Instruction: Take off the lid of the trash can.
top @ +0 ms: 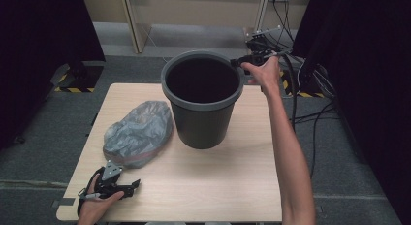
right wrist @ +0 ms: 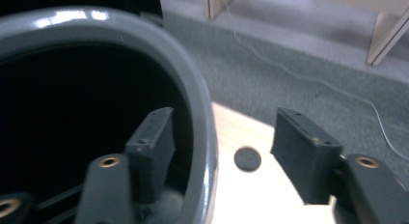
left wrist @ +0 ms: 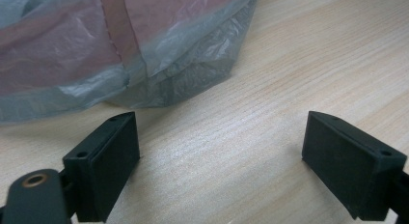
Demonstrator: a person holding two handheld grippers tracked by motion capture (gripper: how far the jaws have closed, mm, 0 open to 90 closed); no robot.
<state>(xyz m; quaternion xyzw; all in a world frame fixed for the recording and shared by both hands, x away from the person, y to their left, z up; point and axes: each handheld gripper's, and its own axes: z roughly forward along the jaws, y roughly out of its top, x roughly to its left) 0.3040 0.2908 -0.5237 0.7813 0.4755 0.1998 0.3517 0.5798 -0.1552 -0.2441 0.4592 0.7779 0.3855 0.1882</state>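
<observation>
Right arm: we see it stretched long from the bottom edge of the high view, hand wrapped round the right gripper [top: 241, 62] at the far right rim of the dark grey round plastic bin [top: 202, 119].
Right gripper: in its own view the jaws straddle the bin's rim, one inside the bin, one outside over the table; we see a clear gap between the outer pad and the wall, so nothing is pinched. No earlier picture to hold it against.
Left hand: low at the near left corner of the pale wooden table [top: 232, 186], holding the left gripper [top: 137, 184] level with the board, pointed to the right in the high view.
Left gripper: jaws spread wide in its own view, bare wood between them.
Bin: upright, at the middle of the far half of the table, its mouth open upward.
Bag: the crumpled grey translucent plastic bag [top: 138, 133] lies just left of the bin; in the left gripper view it lies just beyond the jaws, apart from both.
Open room: we note bare board along the near and right side; the bin stands well clear of the table's near and side edges.
Hard to tell: the bin's inside is black, its bottom unreadable; the right gripper view is soft with blur; the bag's contents are unclear.
</observation>
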